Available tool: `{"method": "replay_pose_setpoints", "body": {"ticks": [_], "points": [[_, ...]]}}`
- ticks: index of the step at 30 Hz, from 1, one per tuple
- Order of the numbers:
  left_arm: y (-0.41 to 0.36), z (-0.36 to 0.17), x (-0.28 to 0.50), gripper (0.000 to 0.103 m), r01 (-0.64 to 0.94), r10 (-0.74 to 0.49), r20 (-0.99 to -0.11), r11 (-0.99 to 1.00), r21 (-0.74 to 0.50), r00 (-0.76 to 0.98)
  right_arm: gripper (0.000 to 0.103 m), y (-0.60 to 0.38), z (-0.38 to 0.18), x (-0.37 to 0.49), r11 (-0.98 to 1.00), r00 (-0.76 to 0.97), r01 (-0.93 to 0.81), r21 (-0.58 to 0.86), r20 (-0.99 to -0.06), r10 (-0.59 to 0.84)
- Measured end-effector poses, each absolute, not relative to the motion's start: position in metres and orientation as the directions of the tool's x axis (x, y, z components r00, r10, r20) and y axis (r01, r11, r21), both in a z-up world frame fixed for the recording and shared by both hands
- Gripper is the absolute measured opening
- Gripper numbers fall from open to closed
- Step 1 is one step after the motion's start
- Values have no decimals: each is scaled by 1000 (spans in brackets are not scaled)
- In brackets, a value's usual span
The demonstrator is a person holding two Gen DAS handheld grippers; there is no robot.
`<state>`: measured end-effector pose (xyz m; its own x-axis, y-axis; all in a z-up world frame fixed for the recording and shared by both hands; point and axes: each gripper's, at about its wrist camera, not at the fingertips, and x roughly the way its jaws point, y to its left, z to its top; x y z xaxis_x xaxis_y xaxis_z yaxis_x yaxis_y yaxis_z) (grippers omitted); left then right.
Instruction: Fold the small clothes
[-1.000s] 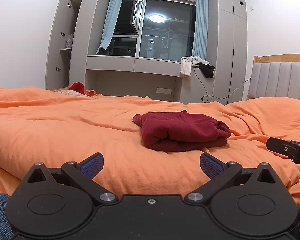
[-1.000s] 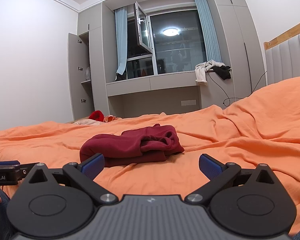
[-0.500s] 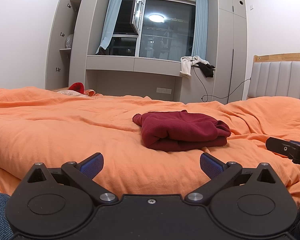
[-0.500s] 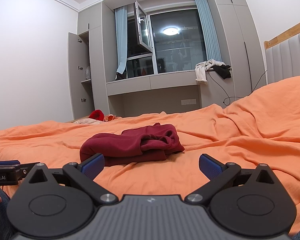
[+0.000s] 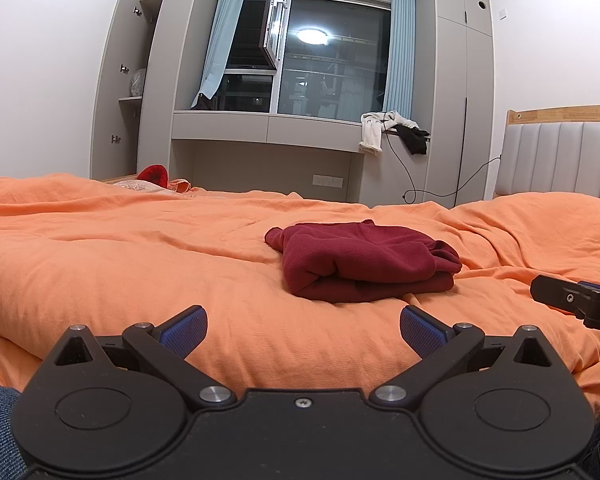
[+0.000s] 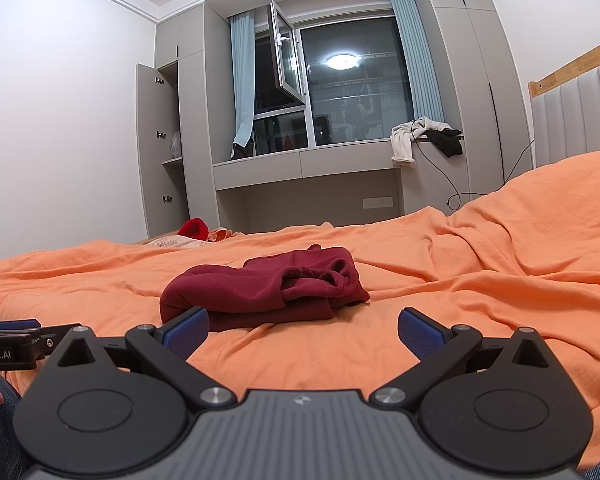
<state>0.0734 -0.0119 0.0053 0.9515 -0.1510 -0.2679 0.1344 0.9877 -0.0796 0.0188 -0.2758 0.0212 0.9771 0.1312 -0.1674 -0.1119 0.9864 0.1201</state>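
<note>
A dark red garment [image 5: 364,260] lies folded in a thick bundle on the orange bedcover [image 5: 100,264], also seen from the right wrist as the dark red garment [image 6: 268,288]. My left gripper [image 5: 303,330] is open, held back from the bundle near the bed's front edge, nothing between its blue pads. My right gripper [image 6: 303,330] is open too, just short of the bundle's near side, with nothing in it. Each wrist view catches the other gripper at its edge: the right gripper's black tip [image 5: 576,300] and the left gripper's black tip [image 6: 16,344].
The wrinkled orange bedcover [image 6: 500,280] spreads to all sides. A padded headboard [image 5: 560,160] stands at the right. Red and pale cloth items [image 5: 156,176] lie at the bed's far edge. Beyond are grey cabinets, an open window [image 5: 276,40] and clothes on the sill [image 5: 392,128].
</note>
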Motion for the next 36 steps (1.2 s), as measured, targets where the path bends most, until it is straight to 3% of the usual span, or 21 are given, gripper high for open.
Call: {"method": "replay_pose_setpoints", "body": {"ticks": [36], "points": [[-10,4,72,102,142,-159,-252,986,-87,954,103,-275,23,19,987,977,-111,120,-170,130]]}}
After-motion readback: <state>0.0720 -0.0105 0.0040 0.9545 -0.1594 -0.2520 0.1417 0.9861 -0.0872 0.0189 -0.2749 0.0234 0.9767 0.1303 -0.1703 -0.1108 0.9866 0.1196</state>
